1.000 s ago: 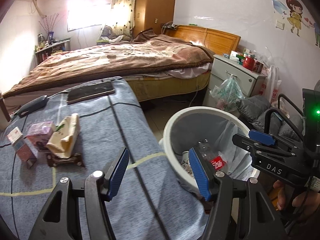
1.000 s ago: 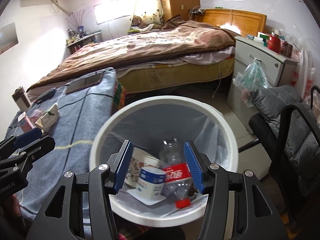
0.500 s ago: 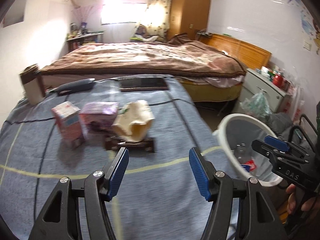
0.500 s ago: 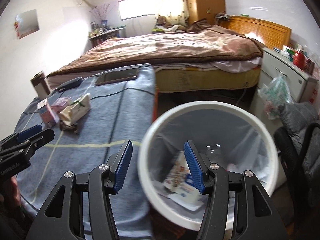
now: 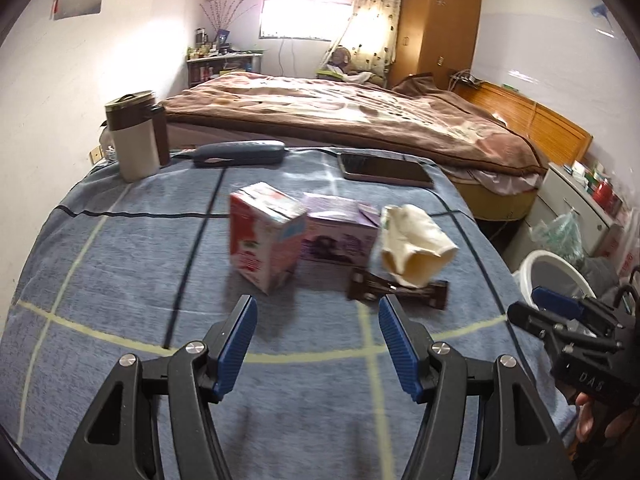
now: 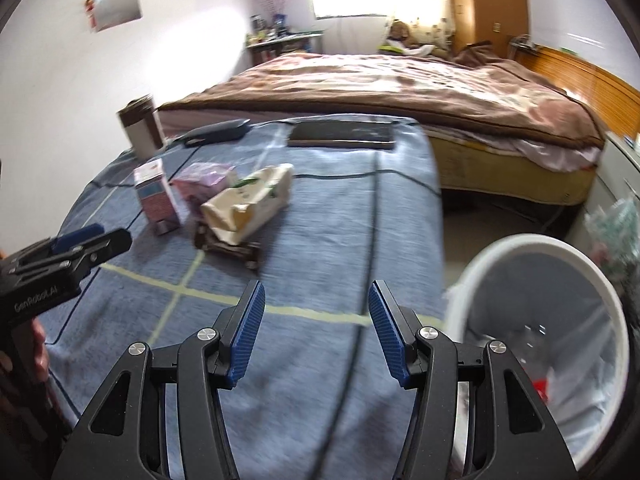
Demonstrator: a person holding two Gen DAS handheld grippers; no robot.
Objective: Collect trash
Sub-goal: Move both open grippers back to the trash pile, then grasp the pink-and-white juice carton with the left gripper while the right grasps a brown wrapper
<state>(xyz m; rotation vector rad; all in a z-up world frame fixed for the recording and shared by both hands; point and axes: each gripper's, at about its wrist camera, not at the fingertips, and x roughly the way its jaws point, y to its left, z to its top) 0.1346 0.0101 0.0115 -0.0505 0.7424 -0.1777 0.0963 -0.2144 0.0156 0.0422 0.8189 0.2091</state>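
Four pieces of trash sit bunched at the centre of the left wrist view, on a blue checked cloth [image 5: 120, 248] covering the table: a pink carton [image 5: 262, 236] standing upright, a purple box [image 5: 340, 232] touching its right side, a crumpled cream paper bag [image 5: 412, 246] further right, and a dark brown wrapper [image 5: 400, 290] lying flat under the bag's lower edge. The left gripper [image 5: 314, 344] fills the bottom of that frame, its blue-padded jaws apart with nothing between them, only bare cloth; the carton lies just above its left pad. At the right edge the right gripper [image 5: 560, 312] shows side-on, with part of a hand below it.

From the right wrist view the same cluster sits in the left middle of the frame, blurred. The right gripper stands at the bottom centre with its jaws spread and empty over the cloth. A white trash bin [image 6: 520, 248] occupies the lower right, off the table's edge; a red scrap and clear plastic show inside. The left gripper enters from the left edge.

Toward the top of the cloth lie a dark phone [image 5: 386, 170], a dark grey case [image 5: 240, 153] and, at the upper left, a white mug with a brown lid [image 5: 136, 140]. A bed with a brown blanket [image 5: 360, 120] stretches behind.
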